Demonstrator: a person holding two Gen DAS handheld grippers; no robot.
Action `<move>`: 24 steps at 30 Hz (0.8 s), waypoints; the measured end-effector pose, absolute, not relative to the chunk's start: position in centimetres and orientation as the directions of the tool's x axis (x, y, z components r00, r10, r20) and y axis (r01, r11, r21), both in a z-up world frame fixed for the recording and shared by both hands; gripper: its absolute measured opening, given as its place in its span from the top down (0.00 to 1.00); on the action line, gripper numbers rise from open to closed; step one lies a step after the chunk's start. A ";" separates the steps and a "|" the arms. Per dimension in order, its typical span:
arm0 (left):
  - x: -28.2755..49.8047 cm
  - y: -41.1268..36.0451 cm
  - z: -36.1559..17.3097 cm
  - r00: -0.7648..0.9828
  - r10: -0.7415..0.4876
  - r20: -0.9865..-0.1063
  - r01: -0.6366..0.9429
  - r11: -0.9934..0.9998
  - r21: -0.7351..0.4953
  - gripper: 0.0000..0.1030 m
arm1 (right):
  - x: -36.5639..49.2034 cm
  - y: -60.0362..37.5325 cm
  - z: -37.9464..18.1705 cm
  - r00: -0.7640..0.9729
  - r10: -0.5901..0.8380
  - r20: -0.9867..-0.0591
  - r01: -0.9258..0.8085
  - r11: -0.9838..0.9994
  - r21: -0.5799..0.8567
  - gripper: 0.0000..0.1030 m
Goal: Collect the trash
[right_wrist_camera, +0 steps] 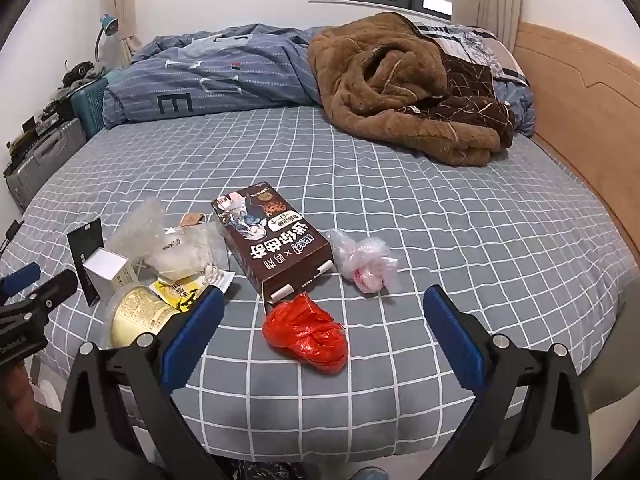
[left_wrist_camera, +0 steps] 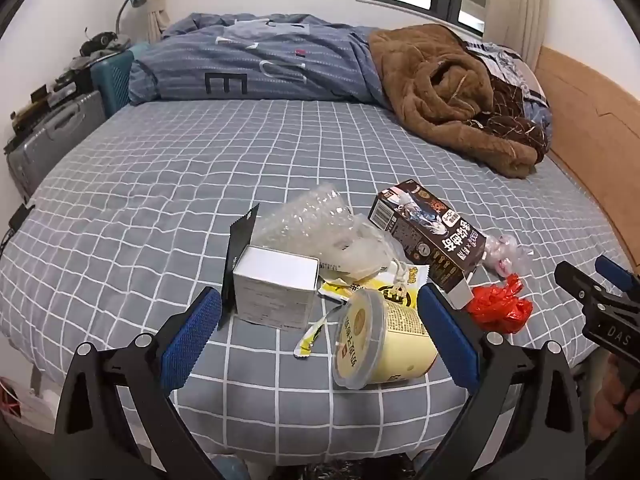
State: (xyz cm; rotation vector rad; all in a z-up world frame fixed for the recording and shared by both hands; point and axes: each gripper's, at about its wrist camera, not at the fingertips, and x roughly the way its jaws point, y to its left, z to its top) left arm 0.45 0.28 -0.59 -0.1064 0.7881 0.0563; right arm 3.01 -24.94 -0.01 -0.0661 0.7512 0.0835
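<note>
Trash lies in a cluster near the front edge of the bed. A yellow noodle cup (left_wrist_camera: 382, 340) (right_wrist_camera: 138, 314) lies on its side beside a white box (left_wrist_camera: 276, 290) (right_wrist_camera: 108, 270). Behind them sit crumpled bubble wrap (left_wrist_camera: 312, 220) (right_wrist_camera: 148, 224), a brown carton (left_wrist_camera: 430, 236) (right_wrist_camera: 272, 246), a red plastic bag (left_wrist_camera: 500, 306) (right_wrist_camera: 308, 334) and a clear knotted bag (right_wrist_camera: 366, 260) (left_wrist_camera: 506, 254). My left gripper (left_wrist_camera: 320, 304) is open, its blue pads flanking the cup and box from above. My right gripper (right_wrist_camera: 324, 304) is open over the red bag, touching nothing.
A grey checked sheet (right_wrist_camera: 440, 208) covers the bed. A brown fleece blanket (right_wrist_camera: 400, 88) and blue duvet (left_wrist_camera: 260, 64) are heaped at the back. The wooden headboard (right_wrist_camera: 580, 112) runs along the right. Suitcases (left_wrist_camera: 52, 136) stand at the left.
</note>
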 end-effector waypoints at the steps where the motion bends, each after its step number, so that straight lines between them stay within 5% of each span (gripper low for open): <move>1: 0.5 0.3 -0.6 0.705 0.013 -0.709 -0.091 0.993 -0.072 0.05 | 3.1 -24.9 0.0 0.728 0.051 -0.684 -0.099 0.995 -0.031 0.07; 24: 0.7 0.5 -0.9 0.701 0.015 -0.713 -0.087 0.994 -0.064 0.05 | 3.4 -24.8 -0.4 0.725 0.050 -0.687 -0.092 0.995 -0.024 0.07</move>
